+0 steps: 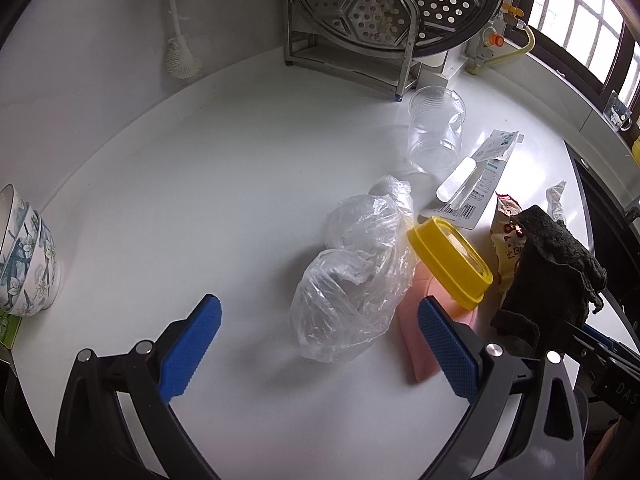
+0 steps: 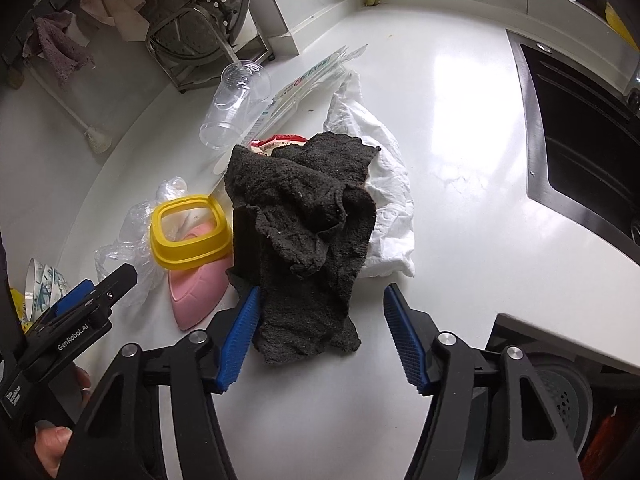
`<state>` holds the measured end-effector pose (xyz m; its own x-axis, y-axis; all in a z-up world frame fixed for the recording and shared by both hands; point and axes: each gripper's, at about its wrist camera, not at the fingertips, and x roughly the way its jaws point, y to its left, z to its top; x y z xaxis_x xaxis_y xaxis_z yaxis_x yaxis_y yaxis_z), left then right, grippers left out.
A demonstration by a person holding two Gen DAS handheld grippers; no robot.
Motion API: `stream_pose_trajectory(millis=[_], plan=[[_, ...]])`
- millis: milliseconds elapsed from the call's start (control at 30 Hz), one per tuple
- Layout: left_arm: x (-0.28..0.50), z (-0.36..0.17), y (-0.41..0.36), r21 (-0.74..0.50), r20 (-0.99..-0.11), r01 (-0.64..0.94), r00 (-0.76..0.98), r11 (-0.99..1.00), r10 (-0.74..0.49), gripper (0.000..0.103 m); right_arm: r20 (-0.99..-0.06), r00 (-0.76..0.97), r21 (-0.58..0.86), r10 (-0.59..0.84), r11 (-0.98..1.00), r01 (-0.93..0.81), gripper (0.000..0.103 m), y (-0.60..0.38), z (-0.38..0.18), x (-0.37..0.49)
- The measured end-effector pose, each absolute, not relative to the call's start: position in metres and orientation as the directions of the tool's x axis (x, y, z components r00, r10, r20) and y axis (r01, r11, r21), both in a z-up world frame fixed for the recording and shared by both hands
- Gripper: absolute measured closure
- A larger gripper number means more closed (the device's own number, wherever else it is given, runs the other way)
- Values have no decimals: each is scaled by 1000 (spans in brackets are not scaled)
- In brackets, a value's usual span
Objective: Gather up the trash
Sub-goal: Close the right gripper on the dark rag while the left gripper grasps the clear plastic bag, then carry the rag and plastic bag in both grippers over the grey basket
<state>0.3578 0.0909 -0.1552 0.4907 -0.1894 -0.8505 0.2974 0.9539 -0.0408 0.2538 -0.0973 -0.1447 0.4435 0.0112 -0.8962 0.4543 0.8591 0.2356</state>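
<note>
My left gripper point(image 1: 320, 344) is open just above the white counter point(image 1: 200, 184). A crumpled clear plastic bag point(image 1: 356, 276) lies between and just beyond its blue fingertips, touching neither pad. My right gripper point(image 2: 322, 340) is open over a dark grey cloth point(image 2: 304, 232). The cloth's near end lies between its fingers, brushing the left pad point(image 2: 240, 336) and clear of the right one. More litter lies around: a clear plastic cup point(image 1: 436, 132) on its side, a long printed wrapper point(image 1: 476, 180), a red snack packet point(image 1: 506, 240) and crumpled white paper point(image 2: 384, 184).
A yellow lid frame point(image 1: 448, 264) rests on a pink dish point(image 1: 416, 332) beside the bag. Stacked flowered bowls point(image 1: 24, 256) stand at the left edge. A steel rack with a steamer tray point(image 1: 392, 8) is at the back, a dark sink point(image 2: 580, 128) on the right.
</note>
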Motion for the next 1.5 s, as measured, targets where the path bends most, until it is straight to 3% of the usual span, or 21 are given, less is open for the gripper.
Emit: stream_pose_trajectory(millis=[100, 367, 433, 567, 633, 733, 1500], plan=[[365, -160, 87, -46, -852, 303, 486, 952, -196, 6, -897, 442, 239, 22, 865, 442, 61, -94, -145, 255], [373, -153, 81, -70, -829, 322, 507, 944, -235, 8, -892, 452, 236, 31, 883, 405, 75, -87, -138, 256], [373, -151, 77, -59, -828, 338, 508, 939, -235, 29, -888, 458, 240, 37, 887, 394, 79, -85, -136, 256], [377, -157, 73, -58, -851, 359, 470, 932, -234, 57, -880, 472, 250, 49, 893, 373, 84, -82, -132, 255], [379, -162, 73, -81, -863, 364, 439, 928, -248, 80, -876, 479, 254, 54, 896, 363, 87, -81, -129, 255], [380, -163, 77, -106, -869, 357, 420, 928, -261, 89, -866, 497, 261, 59, 900, 348, 90, -80, -123, 254], [335, -88, 109, -154, -806, 327, 504, 932, -310, 92, -776, 614, 363, 146, 899, 245, 91, -91, -62, 219]])
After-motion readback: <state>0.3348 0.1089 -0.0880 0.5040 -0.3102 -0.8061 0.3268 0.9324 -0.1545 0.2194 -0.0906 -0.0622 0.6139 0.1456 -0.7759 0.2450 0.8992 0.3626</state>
